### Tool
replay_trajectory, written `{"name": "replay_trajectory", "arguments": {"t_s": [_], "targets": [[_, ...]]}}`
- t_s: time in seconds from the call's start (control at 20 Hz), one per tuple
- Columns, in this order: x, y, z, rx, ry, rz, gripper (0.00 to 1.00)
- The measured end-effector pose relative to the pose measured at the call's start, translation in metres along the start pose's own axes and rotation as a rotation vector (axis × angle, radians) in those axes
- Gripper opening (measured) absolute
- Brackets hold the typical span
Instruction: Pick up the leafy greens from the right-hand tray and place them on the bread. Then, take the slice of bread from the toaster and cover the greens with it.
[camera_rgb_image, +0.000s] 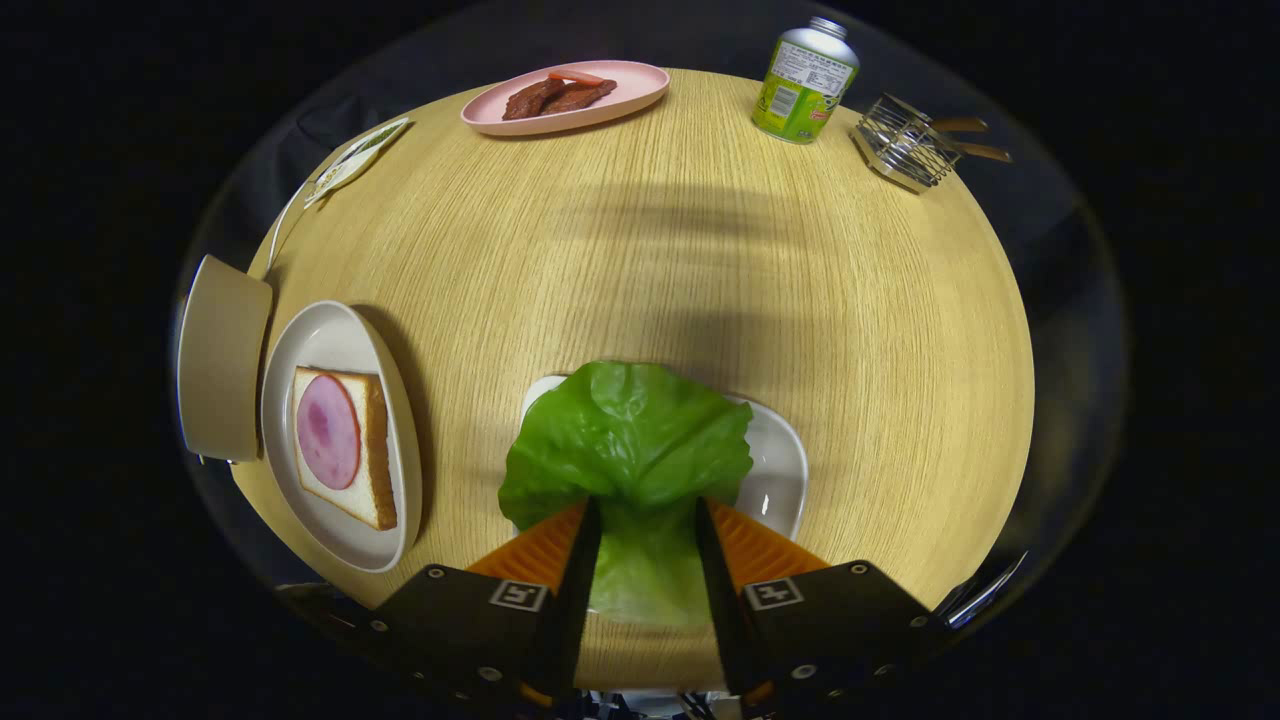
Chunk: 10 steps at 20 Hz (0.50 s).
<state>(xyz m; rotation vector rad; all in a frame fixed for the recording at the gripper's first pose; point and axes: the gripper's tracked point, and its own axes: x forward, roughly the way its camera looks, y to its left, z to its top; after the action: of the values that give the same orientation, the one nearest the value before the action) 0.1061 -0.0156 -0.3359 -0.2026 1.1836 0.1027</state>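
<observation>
Hidden or unclear first: the leaf (627, 440) covers most of the white tray (778, 470) under it, so just the tray's right rim and a sliver at upper left show. The leaf's lower end runs down between the gripper (648, 522) fingers; each finger (545, 545) sits hard against one side of it, so it looks clamped on the leaf, though actual contact is hard to confirm from this angle. Can't tell whether the leaf is lifted or resting on the tray. At the left edge of frame a beige object (222, 358) is badly distorted and cut off; can't say what it is. Upper left, a flat packet (350, 165) lies at the table edge, contents unreadable. Lower right, a shiny metal bit (985, 592) pokes in at the table edge, mostly cut off. Containers: left of centre, an oval plate (345, 525) holds a bread slice (375, 450) with a round pink ham slice (328, 431) on top; it sits well apart from the leaf. Top centre, a pink tray (630, 90) holds brown meat strips (556, 97) with something orange-red behind them. Top right, a green can (803, 80) stands upright, and just right of it a wire rack (905, 143) with wooden handles; whether anything sits in it is too small to tell. All on a round wooden table (800, 300).
</observation>
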Motion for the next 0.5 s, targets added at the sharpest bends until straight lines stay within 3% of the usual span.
{"name": "replay_trajectory", "arguments": {"t_s": [0.15,0.2,0.25,0.3,0.5], "targets": [[-0.001,-0.004,-0.001,0.035,-0.005,-0.013,0.28],[-0.001,-0.004,-0.002,0.059,-0.004,-0.011,0.12],[-0.002,-0.003,-0.004,0.083,0.002,-0.003,0.07],[-0.005,-0.004,-0.003,0.097,-0.003,-0.003,0.02],[-0.027,0.001,0.004,0.13,-0.047,0.014,0.01]]}}
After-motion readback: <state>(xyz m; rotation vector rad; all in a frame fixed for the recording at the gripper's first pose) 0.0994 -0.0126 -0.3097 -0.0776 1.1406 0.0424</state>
